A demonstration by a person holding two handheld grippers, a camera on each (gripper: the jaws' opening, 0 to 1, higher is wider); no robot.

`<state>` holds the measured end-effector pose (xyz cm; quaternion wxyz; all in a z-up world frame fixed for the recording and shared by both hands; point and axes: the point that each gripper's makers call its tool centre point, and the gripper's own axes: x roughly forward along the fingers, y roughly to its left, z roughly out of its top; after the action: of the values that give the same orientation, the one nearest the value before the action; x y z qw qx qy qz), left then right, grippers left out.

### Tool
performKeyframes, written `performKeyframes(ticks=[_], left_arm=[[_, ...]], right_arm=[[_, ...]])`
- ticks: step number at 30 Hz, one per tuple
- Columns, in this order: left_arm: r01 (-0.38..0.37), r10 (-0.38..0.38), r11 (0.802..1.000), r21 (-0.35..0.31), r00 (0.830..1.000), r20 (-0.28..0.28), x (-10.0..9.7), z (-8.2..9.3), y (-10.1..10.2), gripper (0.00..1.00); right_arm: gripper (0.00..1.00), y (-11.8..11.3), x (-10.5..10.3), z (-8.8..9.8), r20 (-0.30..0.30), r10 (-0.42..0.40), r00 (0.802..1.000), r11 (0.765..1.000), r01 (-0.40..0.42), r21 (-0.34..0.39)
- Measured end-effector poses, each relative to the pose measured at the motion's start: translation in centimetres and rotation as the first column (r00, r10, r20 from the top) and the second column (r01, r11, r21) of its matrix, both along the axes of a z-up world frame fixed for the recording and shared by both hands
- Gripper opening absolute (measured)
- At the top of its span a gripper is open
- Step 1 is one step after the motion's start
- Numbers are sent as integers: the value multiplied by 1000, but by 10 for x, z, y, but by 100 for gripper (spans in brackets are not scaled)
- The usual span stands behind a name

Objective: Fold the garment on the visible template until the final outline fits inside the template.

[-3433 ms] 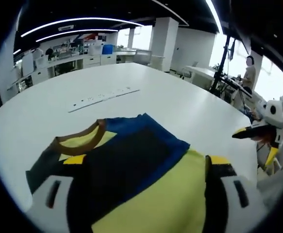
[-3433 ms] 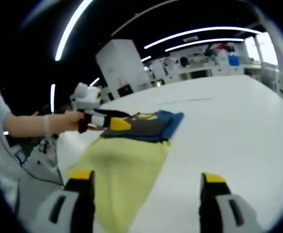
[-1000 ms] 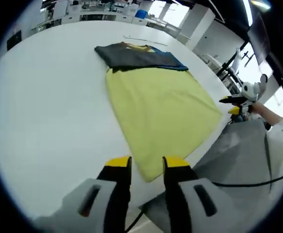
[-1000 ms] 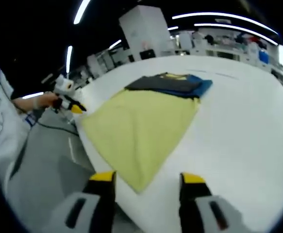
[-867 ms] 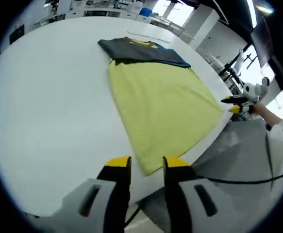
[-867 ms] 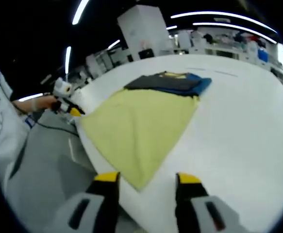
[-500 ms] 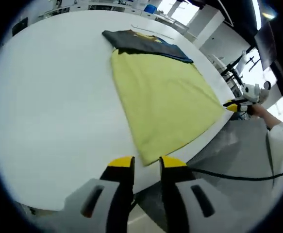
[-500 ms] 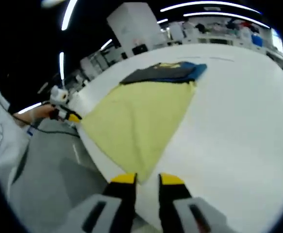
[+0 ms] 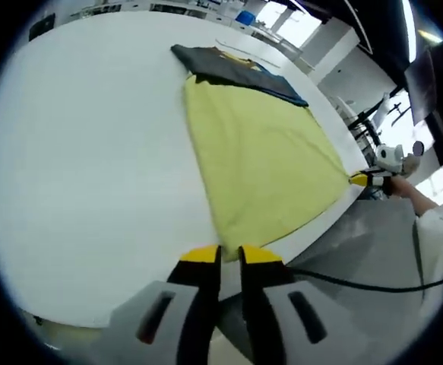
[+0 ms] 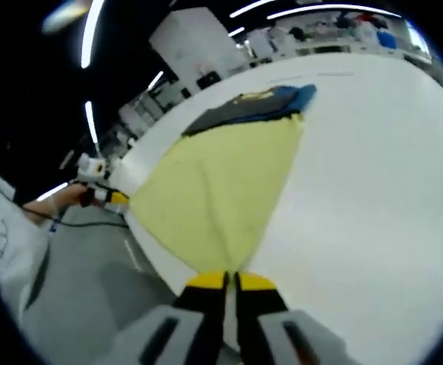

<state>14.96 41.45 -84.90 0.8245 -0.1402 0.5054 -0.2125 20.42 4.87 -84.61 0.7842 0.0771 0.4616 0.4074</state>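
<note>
The garment (image 9: 263,163) is lying flat on the white desk (image 9: 92,152), its long axis running away from the person toward the middle of the desk; the far end is carrying a dark grey and blue fold (image 9: 236,70), while the near part is spreading as a plain yellow panel toward the desk edge; no template outline is discernible on the desk from either view. The left gripper (image 9: 223,253) is sitting at the near left corner of the yellow hem, its yellow-tipped jaws drawn almost together with the cloth edge between them, so it is judged to be pinching that corner; the right gripper (image 10: 223,280) is doing likewise at the near right corner, jaws nearly touching on the hem tip. In the left gripper view the right gripper (image 9: 369,179) is showing at the opposite hem corner by the desk edge. Both corners being held, the coming move is judged to be turning on carrying the hem straight along the long axis toward the dark fold, each gripper being nearest its own corner.
</note>
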Motion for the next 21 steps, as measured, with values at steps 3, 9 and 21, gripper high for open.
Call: performKeyframes(ticks=[3, 9, 21], left_arm=[[-34, 34, 999, -14, 999, -11, 1, -2, 0, 0], [-45, 45, 999, -14, 999, -7, -3, 1, 0, 0], [-55, 55, 995, -86, 998, -4, -18, 30, -6, 0]], right_arm=[[0, 0, 0, -1, -10, -7, 1000, 1000, 7, 3], [0, -1, -2, 8, 0, 2, 1000, 1000, -2, 10], [0, -3, -25, 40, 2, 14, 1000, 999, -14, 29]])
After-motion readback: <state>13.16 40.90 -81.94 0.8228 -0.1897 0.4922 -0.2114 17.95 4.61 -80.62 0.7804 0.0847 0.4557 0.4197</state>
